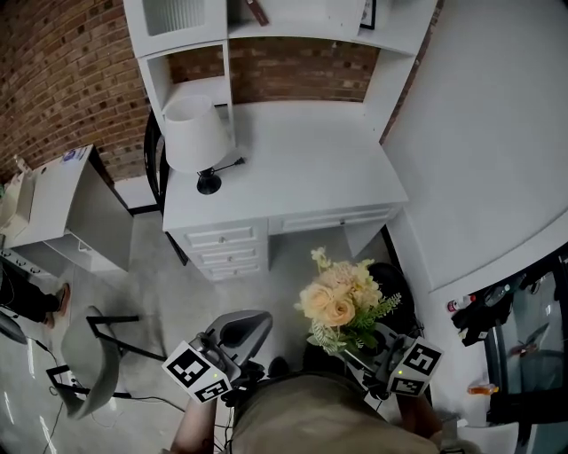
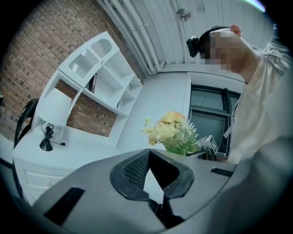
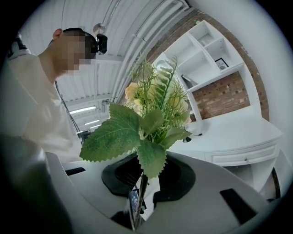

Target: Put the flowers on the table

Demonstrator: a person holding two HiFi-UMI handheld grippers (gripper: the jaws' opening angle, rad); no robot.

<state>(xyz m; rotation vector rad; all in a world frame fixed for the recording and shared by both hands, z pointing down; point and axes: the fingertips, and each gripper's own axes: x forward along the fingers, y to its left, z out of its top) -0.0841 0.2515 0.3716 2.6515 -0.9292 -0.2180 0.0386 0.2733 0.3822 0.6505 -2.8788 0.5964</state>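
Note:
A bouquet of pale yellow and peach flowers [image 1: 337,301] with green leaves stands upright in my right gripper [image 1: 366,344], low in the head view. In the right gripper view the jaws are shut on the stem [image 3: 139,192], and the leaves and flowers [image 3: 155,105] fill the view above them. My left gripper [image 1: 241,332] is held to the bouquet's left, apart from it. Its jaws [image 2: 149,154] meet at the tips with nothing between them. The left gripper view also shows the bouquet [image 2: 169,132]. The white table [image 1: 302,168] stands ahead, beyond a strip of floor.
A white lamp [image 1: 193,133] with a black base and cord stands at the table's left end. White shelves [image 1: 266,27] rise behind against a brick wall. Drawers [image 1: 226,248] sit under the left side. A grey chair [image 1: 89,355] and a low white cabinet [image 1: 53,195] stand to the left.

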